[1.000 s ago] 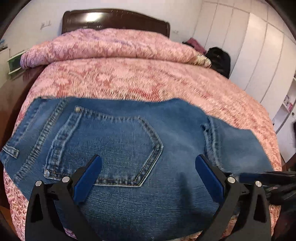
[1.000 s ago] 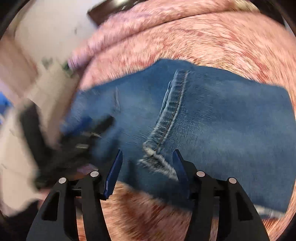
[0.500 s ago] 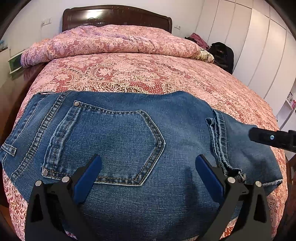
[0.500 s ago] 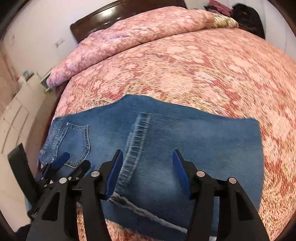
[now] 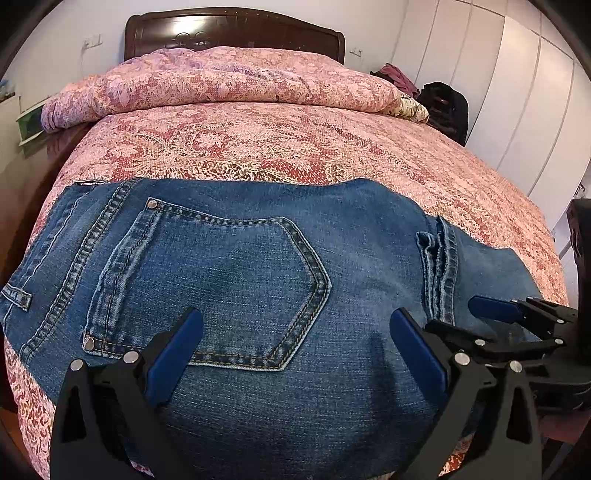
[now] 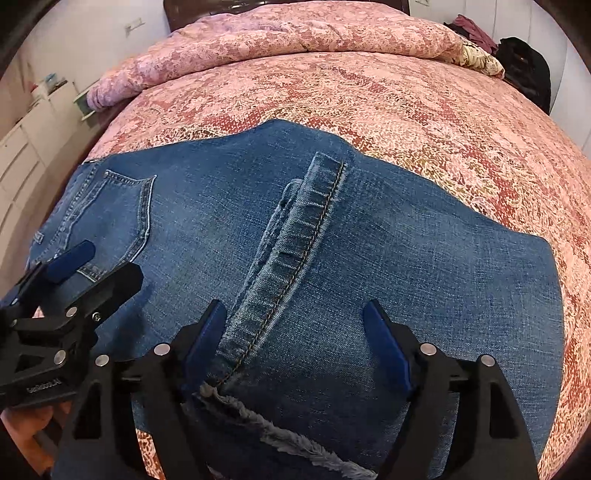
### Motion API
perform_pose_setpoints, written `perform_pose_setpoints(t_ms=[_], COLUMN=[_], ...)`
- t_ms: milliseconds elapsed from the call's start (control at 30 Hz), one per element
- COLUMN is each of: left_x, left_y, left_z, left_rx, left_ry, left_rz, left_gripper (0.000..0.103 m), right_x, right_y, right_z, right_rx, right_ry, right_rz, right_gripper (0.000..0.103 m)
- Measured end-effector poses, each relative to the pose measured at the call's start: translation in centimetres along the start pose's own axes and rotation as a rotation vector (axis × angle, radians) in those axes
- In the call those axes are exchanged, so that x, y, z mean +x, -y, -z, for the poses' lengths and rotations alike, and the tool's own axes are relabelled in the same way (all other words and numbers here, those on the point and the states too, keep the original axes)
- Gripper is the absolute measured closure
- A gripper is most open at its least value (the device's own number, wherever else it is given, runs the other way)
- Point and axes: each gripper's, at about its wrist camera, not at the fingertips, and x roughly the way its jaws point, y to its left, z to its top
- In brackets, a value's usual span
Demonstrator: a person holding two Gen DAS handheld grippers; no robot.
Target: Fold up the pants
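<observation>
Blue denim pants [image 5: 258,266] lie folded flat across the near end of a bed, back pocket [image 5: 221,288] up and to the left. In the right wrist view the pants [image 6: 406,258] show a folded hem band [image 6: 295,251] and a frayed edge [image 6: 280,432] near me. My left gripper [image 5: 295,354] is open and empty, hovering over the pocket's lower edge. My right gripper [image 6: 295,347] is open and empty over the hem band. Each gripper appears in the other's view, the right one [image 5: 517,325] and the left one [image 6: 74,288].
The bed has a pink and red patterned cover [image 5: 295,147], a rolled quilt [image 5: 229,81] at the dark wooden headboard [image 5: 236,26]. White wardrobe doors [image 5: 517,92] and a black bag [image 5: 447,107] stand at right. A white cabinet [image 6: 22,147] stands at left.
The right gripper has swung from the bed's side and lowered over the hem band, coming close beside the left gripper. The left gripper has stayed put. The pants have not moved.
</observation>
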Motion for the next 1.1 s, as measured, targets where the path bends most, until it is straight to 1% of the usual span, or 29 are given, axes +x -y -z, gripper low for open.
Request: perform_pose_setpoints(t_ms=[233, 300, 367, 433, 533, 567, 600, 633, 667, 733, 767, 800, 833, 900, 933, 967, 1033, 1067, 1100], left_x=[-0.1, -0.3, -0.8, -1.1, -1.9, -2.5, -2.8, -3.4, -3.7, -4.7, -5.7, -6.5, -7.1, -8.3, -8.5, -8.4, -7.9, -7.5, -7.1], left_y=[0.1, 0.2, -0.1, -0.9, -3.5, -5.0, -5.7, -7.1, -7.8, -9.2, -10.2, -11.1, -11.7, -13.7, -14.8, -16.4, -18.4, -19.8, -20.5], left_z=[-0.1, -0.1, -0.2, -0.3, -0.7, -0.8, -0.7, -0.7, -0.6, -0.6, -0.5, -0.4, -0.4, 0.2, 0.7, 1.6, 2.9, 4.0, 4.5], left_rx=[0.006, 0.013, -0.001, -0.039, -0.167, -0.243, -0.286, -0.371, -0.415, -0.493, -0.533, -0.568, -0.585, -0.624, -0.657, -0.726, -0.828, -0.918, -0.966], left_ry=[-0.002, -0.004, -0.011, -0.016, -0.024, -0.013, -0.004, 0.011, 0.017, 0.031, 0.070, 0.101, 0.118, 0.151, 0.160, 0.163, 0.171, 0.199, 0.209], left_rz=[-0.013, -0.033, -0.061, -0.079, -0.126, -0.126, -0.091, -0.017, 0.019, 0.065, 0.138, 0.181, 0.179, 0.146, 0.146, 0.162, 0.229, 0.306, 0.350], left_gripper=[0.002, 0.002, 0.002, 0.002, 0.002, 0.002, 0.002, 0.002, 0.002, 0.002, 0.002, 0.002, 0.002, 0.002, 0.002, 0.002, 0.003, 0.003, 0.003], right_x=[0.0, 0.0, 0.1, 0.2, 0.2, 0.2, 0.2, 0.2, 0.2, 0.2, 0.2, 0.2, 0.2, 0.2, 0.2, 0.3, 0.3, 0.3, 0.3], right_y=[-0.2, -0.3, -0.5, -0.6, -0.6, -0.6, -0.6, -0.6, -0.6, -0.6, -0.6, -0.6, -0.6, -0.7, -0.8, -0.8, -0.9, -1.0, -1.0], right_z=[0.2, 0.2, 0.3, 0.3, 0.4, 0.4, 0.4, 0.4, 0.4, 0.4, 0.4, 0.4, 0.4, 0.4, 0.5, 0.5, 0.5, 0.6, 0.6], right_rx=[-0.002, -0.005, -0.024, -0.029, -0.027, -0.026, -0.027, -0.027, -0.027, -0.029, -0.029, -0.029, -0.029, -0.030, -0.030, -0.031, -0.035, -0.036, -0.036], right_ry=[-0.005, -0.005, -0.006, -0.003, -0.002, -0.001, -0.001, 0.000, 0.000, -0.001, -0.001, -0.001, -0.001, 0.001, 0.002, 0.003, 0.004, 0.005, 0.005], right_rz=[0.000, 0.001, 0.010, 0.014, 0.012, 0.011, 0.010, 0.011, 0.011, 0.010, 0.009, 0.008, 0.008, 0.008, 0.009, 0.011, 0.012, 0.014, 0.013], right_gripper=[0.026, 0.025, 0.024, 0.024, 0.023, 0.023, 0.023, 0.023, 0.023, 0.023, 0.023, 0.022, 0.022, 0.021, 0.020, 0.019, 0.018, 0.018, 0.018])
